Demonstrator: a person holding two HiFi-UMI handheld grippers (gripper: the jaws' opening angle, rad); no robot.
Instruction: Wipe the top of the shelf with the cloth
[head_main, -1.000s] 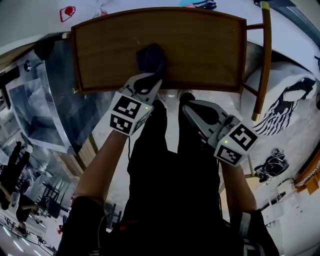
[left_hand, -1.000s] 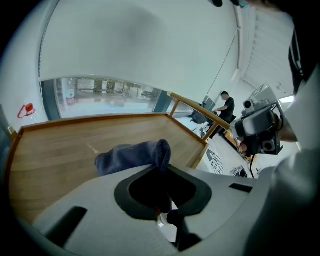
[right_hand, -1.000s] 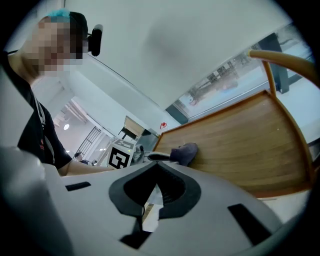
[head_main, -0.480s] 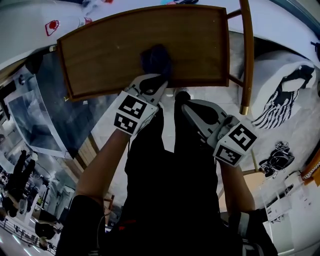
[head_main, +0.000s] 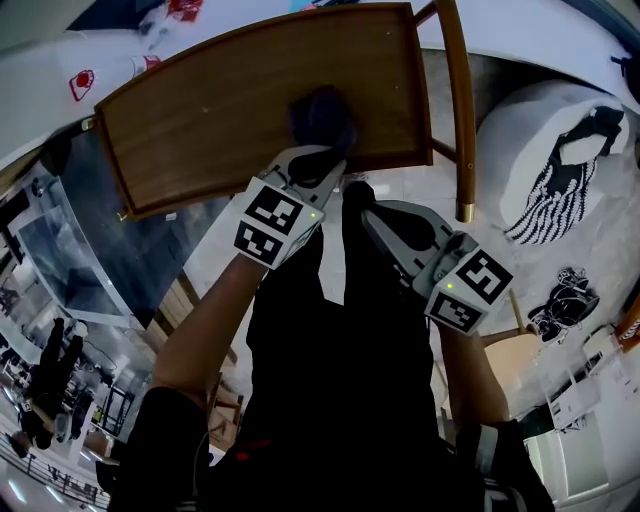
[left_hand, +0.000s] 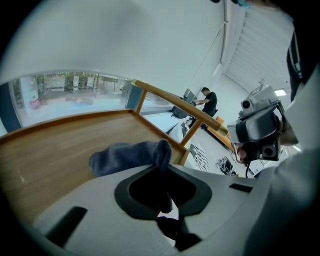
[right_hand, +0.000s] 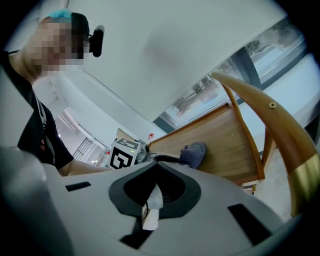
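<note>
Cloth (head_main: 322, 112): dark blue, bunched, on the wooden shelf (head_main: 200, 120) top, right of its middle, near the front edge. One fold runs back between the jaws of the left gripper (head_main: 318, 165), which are clamped on it; the rest lies on the wood.

Right gripper (head_main: 366, 198): just beside the left, off the shelf's front edge, jaws together, nothing held.

Rail (head_main: 455, 100): curved wood with a brass tip, at the shelf's right end.
</note>
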